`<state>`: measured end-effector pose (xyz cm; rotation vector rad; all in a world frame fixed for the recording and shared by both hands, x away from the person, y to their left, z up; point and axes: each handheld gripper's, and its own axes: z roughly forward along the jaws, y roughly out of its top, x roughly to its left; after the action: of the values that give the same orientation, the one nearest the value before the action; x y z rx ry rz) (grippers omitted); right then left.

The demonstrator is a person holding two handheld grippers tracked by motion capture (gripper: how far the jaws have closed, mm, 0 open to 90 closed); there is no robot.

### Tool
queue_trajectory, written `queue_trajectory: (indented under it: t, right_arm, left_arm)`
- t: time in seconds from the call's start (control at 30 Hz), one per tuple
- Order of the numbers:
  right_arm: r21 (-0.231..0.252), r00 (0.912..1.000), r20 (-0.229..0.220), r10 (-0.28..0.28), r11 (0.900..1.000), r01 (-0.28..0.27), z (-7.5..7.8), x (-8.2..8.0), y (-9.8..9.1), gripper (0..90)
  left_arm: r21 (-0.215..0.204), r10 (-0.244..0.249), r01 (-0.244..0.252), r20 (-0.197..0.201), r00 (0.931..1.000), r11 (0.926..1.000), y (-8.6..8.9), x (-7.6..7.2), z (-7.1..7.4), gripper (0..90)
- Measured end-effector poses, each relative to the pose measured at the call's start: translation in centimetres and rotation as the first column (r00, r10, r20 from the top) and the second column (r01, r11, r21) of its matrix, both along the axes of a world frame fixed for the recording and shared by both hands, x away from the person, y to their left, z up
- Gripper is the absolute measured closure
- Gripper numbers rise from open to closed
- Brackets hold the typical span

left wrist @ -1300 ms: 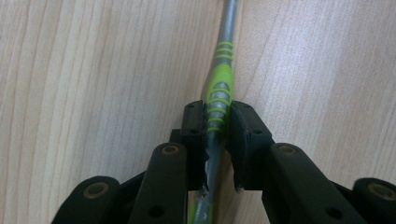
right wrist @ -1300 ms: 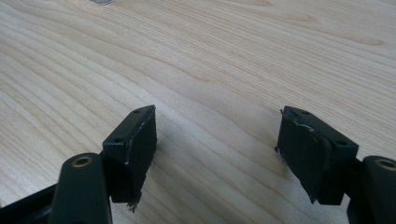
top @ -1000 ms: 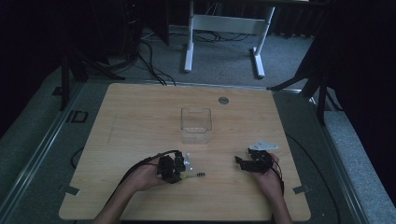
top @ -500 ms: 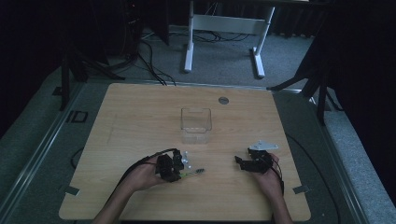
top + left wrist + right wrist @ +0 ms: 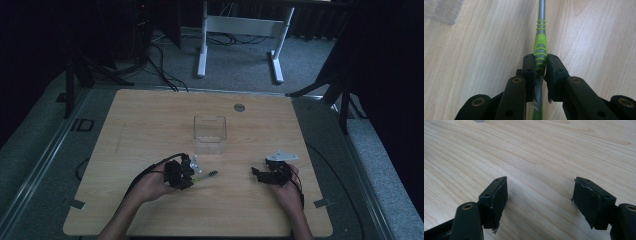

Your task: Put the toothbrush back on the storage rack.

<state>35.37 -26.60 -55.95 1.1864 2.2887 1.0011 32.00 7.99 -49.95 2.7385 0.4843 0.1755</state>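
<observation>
- Two black fingers (image 5: 554, 72) of the left gripper (image 5: 540, 65) are clamped on a green-and-grey toothbrush (image 5: 541, 47), pressing on the green ribbed part of its handle; the grey shaft runs on to the top edge of the left gripper view.
- In the high view the left gripper (image 5: 189, 176) sits at lower centre-left of the frame, with the toothbrush (image 5: 206, 175) sticking out to its right, low over the wooden tabletop (image 5: 150, 120).
- The right gripper (image 5: 540, 200) has its fingers (image 5: 496, 195) wide apart with bare wood between them; in the high view it (image 5: 256, 173) rests at lower centre-right, well apart from the left.
- A clear plastic box (image 5: 210, 133) stands at the middle of the frame, just above the left gripper.
</observation>
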Motion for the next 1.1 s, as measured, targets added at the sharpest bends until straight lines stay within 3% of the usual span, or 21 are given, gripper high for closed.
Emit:
queue_trajectory:
  t: [0.6,1.1]
  right_arm:
    - [0.000,1.0000,0.000,0.000,1.0000,0.000,0.0,0.0,0.0,28.0]
    - [0.000,1.0000,0.000,0.000,1.0000,0.000,0.0,0.0,0.0,28.0]
  left_arm:
    - [-0.074,0.068,-0.064,0.056,0.9961,0.9952,1.1,0.2,1.9,78.6]
    - [-0.139,0.134,-0.120,0.097,0.9862,0.9829,2.2,0.4,3.5,78.6]
